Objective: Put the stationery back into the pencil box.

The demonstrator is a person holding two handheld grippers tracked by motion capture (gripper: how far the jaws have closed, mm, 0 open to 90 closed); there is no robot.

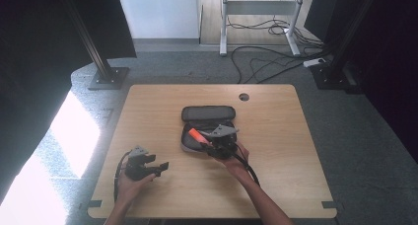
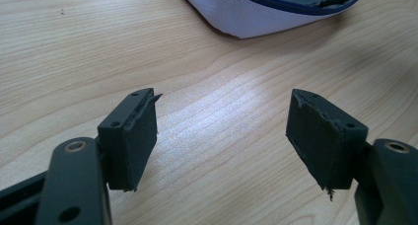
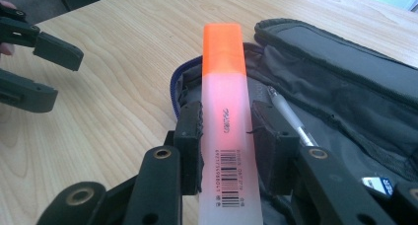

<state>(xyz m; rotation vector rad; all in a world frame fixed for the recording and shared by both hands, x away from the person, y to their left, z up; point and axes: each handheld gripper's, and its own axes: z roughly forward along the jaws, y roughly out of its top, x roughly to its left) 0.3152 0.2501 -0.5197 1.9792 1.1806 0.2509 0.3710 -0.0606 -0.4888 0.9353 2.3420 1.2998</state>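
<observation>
Left gripper (image 1: 154,169) sat low on the near left part of the wooden table (image 1: 276,136), held in the person's left hand (image 1: 129,183), jaws spread wide with only bare tabletop between the pads (image 2: 135,141). In the left gripper view a pale corner of the pencil case (image 2: 256,13) lay just ahead, apart from the jaws. Right gripper (image 3: 226,136) was clamped on an orange highlighter (image 3: 224,101), pads pressing both sides of its translucent barrel near the barcode, orange cap pointing away from the hand. In the high view the right gripper (image 1: 207,142) held the highlighter (image 1: 197,135) over the near-left edge of the open pencil case (image 1: 209,116), which lay mid-table, lid flap folded back toward the far side. Inside the case a white pen (image 3: 291,119) lay just beside the right jaw. Farther off, a round cable hole (image 1: 244,96) near the table's far edge; beyond it, loose cables (image 1: 266,62) on the grey floor.
</observation>
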